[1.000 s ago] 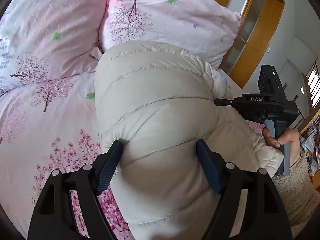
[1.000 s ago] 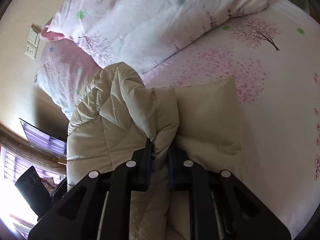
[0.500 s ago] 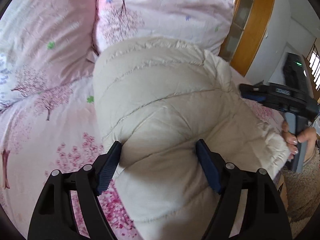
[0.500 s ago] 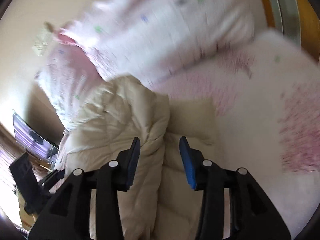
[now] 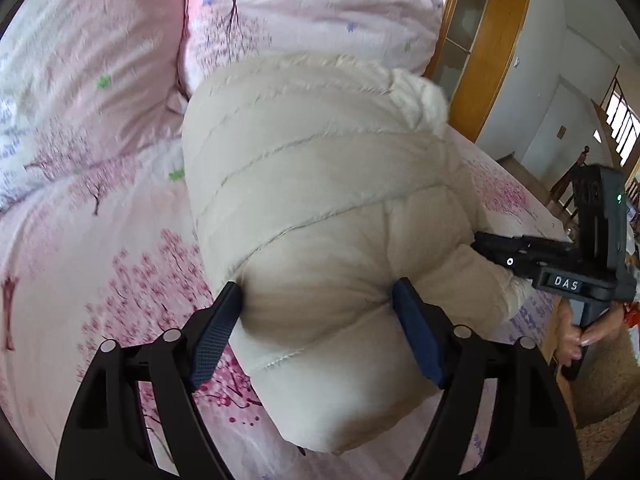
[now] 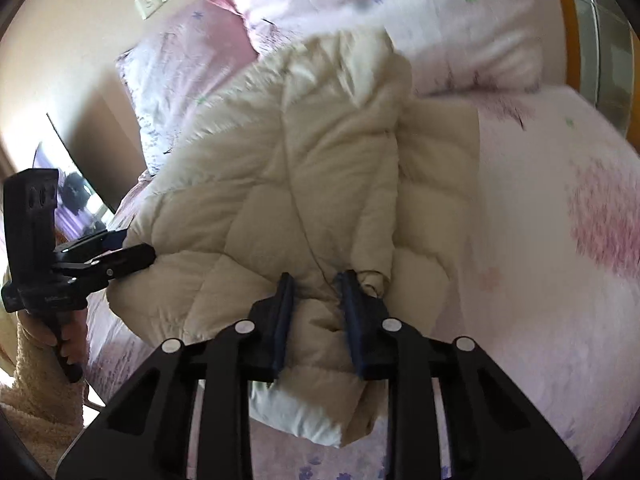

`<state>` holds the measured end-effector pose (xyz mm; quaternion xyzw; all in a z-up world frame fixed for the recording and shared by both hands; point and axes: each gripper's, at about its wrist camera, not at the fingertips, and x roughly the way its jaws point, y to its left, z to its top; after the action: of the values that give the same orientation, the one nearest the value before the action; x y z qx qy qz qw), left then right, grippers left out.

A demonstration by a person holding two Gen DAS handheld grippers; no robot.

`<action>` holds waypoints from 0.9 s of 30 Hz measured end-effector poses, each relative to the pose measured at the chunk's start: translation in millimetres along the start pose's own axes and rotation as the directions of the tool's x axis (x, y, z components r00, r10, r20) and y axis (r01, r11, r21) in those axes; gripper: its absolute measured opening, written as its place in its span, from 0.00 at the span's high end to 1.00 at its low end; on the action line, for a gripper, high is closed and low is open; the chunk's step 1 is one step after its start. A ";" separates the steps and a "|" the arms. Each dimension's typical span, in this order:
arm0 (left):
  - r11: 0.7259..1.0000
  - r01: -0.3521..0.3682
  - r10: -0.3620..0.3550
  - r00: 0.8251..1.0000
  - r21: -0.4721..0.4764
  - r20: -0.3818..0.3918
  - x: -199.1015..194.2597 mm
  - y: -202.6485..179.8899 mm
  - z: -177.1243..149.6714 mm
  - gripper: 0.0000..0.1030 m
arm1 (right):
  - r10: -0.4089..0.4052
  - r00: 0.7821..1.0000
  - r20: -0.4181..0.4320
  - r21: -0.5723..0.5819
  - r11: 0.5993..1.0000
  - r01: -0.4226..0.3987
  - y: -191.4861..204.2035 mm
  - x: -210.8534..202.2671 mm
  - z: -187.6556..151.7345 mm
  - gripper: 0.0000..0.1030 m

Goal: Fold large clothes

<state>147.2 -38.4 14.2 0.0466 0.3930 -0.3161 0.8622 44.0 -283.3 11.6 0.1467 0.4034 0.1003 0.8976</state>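
Folded jacket (image 5: 320,216) on the bed (image 5: 100,264). Left hand-held gripper (image 5: 316,320), jaws wide, grips the jacket's bulk between its pads. Right hand-held gripper (image 6: 316,308), jaws closing, pinches a fold at the jacket's near edge.

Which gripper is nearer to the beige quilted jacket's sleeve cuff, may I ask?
Right. The right gripper, jaws closing on a jacket fold, has the cuff beside its finger; the left gripper grips the jacket's far edge.

Two floral pillows (image 5: 304,20) on pink bedsheet (image 5: 100,272); wooden door frame (image 5: 492,40) behind
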 end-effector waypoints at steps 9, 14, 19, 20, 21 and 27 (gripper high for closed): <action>0.999 -0.013 0.014 0.999 0.049 -0.032 11.7 -6.7 -3.1 0.20 | 0.013 0.999 -0.029 0.021 1.000 -0.012 -5.8 2.8 -9.2 0.71; 0.997 -0.066 0.062 0.995 0.044 0.084 -15.0 7.7 20.6 0.20 | 0.154 0.987 0.047 0.147 0.976 -0.159 -29.0 -24.1 36.6 0.41; 0.988 -0.151 0.147 0.984 0.033 0.096 -4.6 17.2 57.6 0.20 | 0.140 0.987 0.079 0.266 0.951 -0.156 -53.7 -7.9 91.6 0.34; 0.986 -0.163 0.159 0.983 0.035 0.091 -1.1 16.9 60.7 0.20 | 0.139 0.987 0.076 0.293 0.943 -0.156 -58.9 0.9 103.9 0.34; 0.985 -0.169 0.166 0.982 0.033 0.086 3.7 18.8 64.9 0.20 | 0.140 0.987 0.076 0.309 0.938 -0.157 -61.5 6.4 110.4 0.34; 0.989 -0.149 0.150 0.987 -0.016 0.064 18.7 30.6 81.1 0.20 | 0.161 0.984 0.069 0.383 0.907 -0.175 -73.2 38.1 135.3 0.54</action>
<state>226.8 -50.3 51.6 0.0607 0.3618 -0.2496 0.8962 175.4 -365.2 45.4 0.3573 0.3852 0.0930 0.8458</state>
